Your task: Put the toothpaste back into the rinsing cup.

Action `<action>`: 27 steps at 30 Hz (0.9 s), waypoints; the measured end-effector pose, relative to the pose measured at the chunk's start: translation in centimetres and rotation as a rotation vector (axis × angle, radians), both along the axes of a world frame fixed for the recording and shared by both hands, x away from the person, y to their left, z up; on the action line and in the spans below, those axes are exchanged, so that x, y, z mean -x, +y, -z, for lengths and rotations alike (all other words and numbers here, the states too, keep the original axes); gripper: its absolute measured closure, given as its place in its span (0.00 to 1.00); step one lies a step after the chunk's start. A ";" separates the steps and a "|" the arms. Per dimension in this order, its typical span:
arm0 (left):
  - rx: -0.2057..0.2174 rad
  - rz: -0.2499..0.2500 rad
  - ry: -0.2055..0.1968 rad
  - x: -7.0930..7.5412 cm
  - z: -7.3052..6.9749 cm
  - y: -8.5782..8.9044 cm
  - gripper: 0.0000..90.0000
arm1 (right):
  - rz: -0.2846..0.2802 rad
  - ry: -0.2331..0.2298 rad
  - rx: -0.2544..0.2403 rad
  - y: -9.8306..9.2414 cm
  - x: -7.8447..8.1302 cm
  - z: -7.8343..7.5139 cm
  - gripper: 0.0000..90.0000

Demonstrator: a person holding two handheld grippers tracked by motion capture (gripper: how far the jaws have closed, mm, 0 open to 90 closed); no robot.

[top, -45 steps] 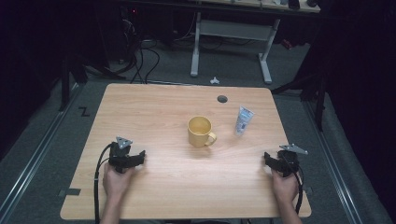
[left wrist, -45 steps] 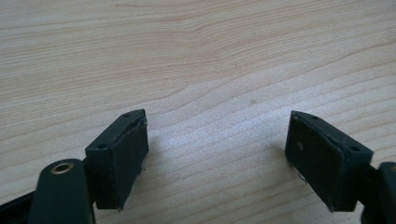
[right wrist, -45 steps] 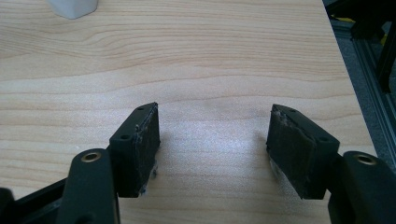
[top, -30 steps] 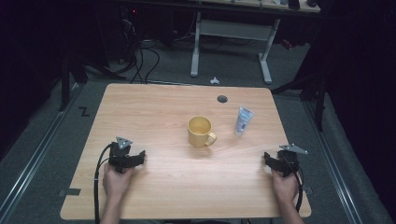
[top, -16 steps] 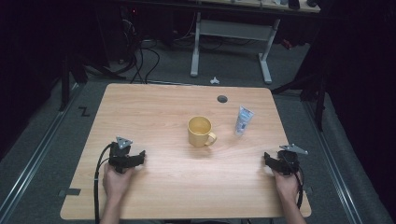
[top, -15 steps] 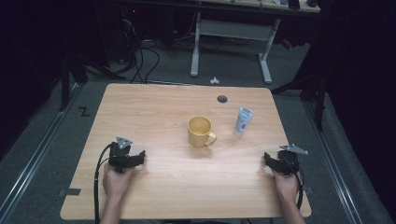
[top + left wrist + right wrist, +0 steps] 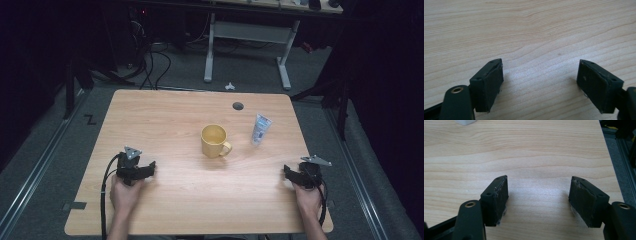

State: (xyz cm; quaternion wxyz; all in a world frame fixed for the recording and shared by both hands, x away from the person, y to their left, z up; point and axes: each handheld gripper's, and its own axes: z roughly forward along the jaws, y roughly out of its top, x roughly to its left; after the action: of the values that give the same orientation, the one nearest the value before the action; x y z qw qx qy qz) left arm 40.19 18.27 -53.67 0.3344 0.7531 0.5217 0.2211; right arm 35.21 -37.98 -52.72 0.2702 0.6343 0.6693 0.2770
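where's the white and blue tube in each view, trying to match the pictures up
High view: the tube lies just right of the yellow mug, toward the far right of the table.
Right gripper view: a white end, likely the tube's cap, sits at the top left edge.
Left gripper view: the pale grain of the wooden table top lies ahead.
Shared landmark: the wooden table top.

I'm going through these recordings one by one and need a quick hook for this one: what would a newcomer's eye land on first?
The yellow mug stands upright near the middle of the wooden table, handle toward the person's right. Just to its right lies a small white and blue tube, apart from the mug. The left gripper and right gripper rest near the table's front corners, jaws open on bare wood; the right one's jaws have just been opening, with nothing between them.
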 end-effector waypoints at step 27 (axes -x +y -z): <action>0.000 -0.002 -0.001 0.0 0.0 0.0 0.24 | -0.091 -0.044 0.031 2.5 1.0 -1.2 0.35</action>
State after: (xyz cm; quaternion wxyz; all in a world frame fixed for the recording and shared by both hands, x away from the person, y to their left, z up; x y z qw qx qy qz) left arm 40.20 18.25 -53.67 0.3342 0.7526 0.5223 0.2217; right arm 34.17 -35.51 -51.51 0.2816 0.5927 0.6957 0.2924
